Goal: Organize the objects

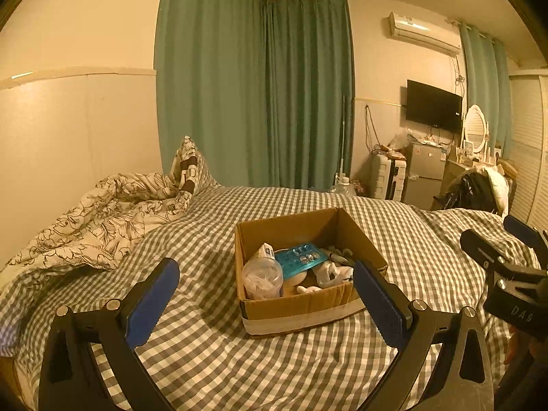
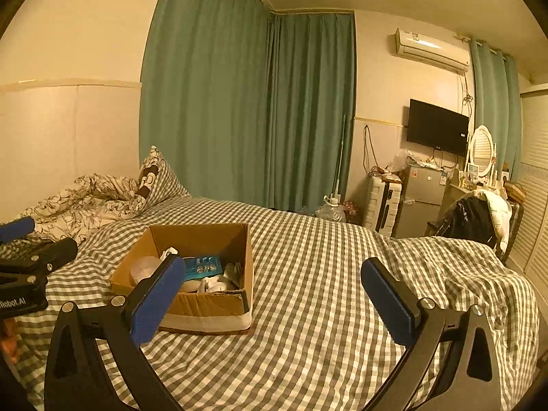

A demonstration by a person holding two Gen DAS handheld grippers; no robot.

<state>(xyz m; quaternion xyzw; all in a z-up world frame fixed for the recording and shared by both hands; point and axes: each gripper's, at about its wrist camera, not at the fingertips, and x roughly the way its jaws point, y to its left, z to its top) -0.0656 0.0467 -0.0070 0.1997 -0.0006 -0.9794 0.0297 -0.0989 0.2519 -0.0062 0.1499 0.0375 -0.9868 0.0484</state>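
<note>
An open cardboard box (image 1: 298,308) stands on the checked bedspread (image 1: 212,359). It holds a clear plastic tub (image 1: 262,277), a teal card of small items (image 1: 301,258) and white odds and ends (image 1: 330,272). My left gripper (image 1: 267,294) is open and empty, just in front of the box. The box shows at the left in the right wrist view (image 2: 205,304). My right gripper (image 2: 274,291) is open and empty, to the right of the box above bare bedspread (image 2: 308,308). Each gripper shows at the edge of the other's view: the right one (image 1: 507,267) and the left one (image 2: 24,260).
A crumpled floral quilt (image 1: 102,219) and a pillow (image 1: 186,167) lie at the bed's far left by the wall. Green curtains (image 1: 253,96) hang behind. A fridge (image 1: 423,174), a TV (image 1: 433,106) and a chair with clothes (image 1: 476,188) stand at the right past the bed.
</note>
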